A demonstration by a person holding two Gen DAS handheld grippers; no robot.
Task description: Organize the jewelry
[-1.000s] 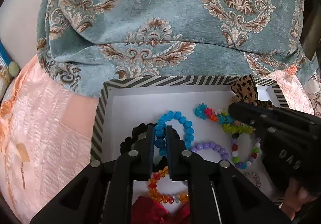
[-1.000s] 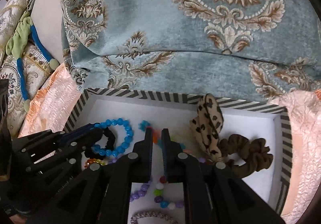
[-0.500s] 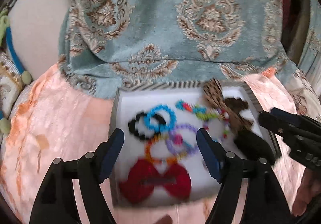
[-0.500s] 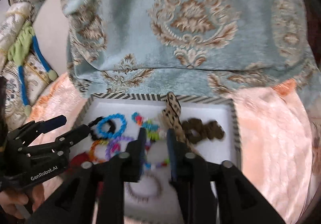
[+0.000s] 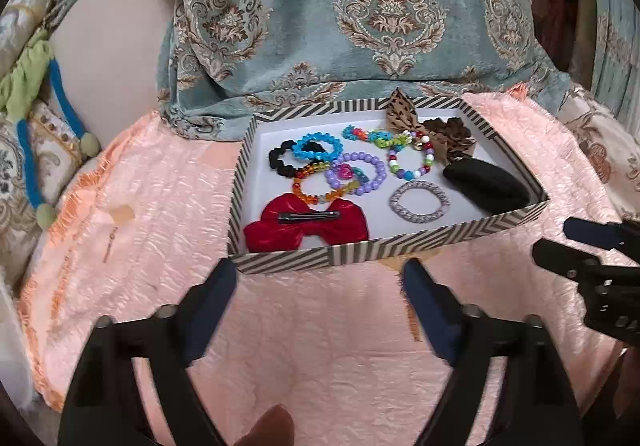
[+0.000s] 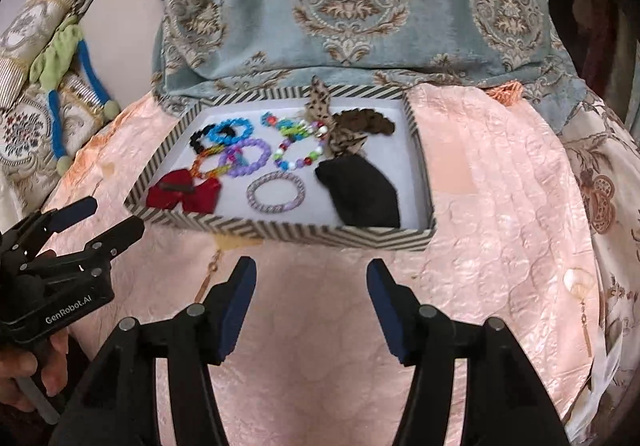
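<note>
I see a peach quilted bedspread [image 5: 320, 346] with a teal damask cushion [image 5: 360, 14] propped behind it. On the bedspread, right against the cushion, sits the striped tray [image 5: 360, 252] with a white floor, and all the jewelry lies inside it. In the tray's near left corner is a red bow clip [image 5: 306, 226]; an orange bead bracelet [image 5: 316, 190] touches its far edge and overlaps a purple bead bracelet [image 5: 356, 174]. Toward the tray's far left, a blue bead bracelet [image 5: 318, 146] lies over a black scrunchie [image 5: 282, 162]. A silver chain bracelet [image 5: 419, 202] rests alone near the tray's front wall, with a black pouch [image 5: 486, 186] just beside it toward the right wall. A multicolour bead bracelet [image 5: 410, 160] lies mid-tray, touching a leopard-print bow [image 5: 404, 110] at the far wall.

My left hand-held gripper [image 5: 320, 286] hangs over the bedspread in front of the tray, released, fingers wide apart. My right hand-held gripper [image 6: 312, 286] is likewise spread and empty.
</note>
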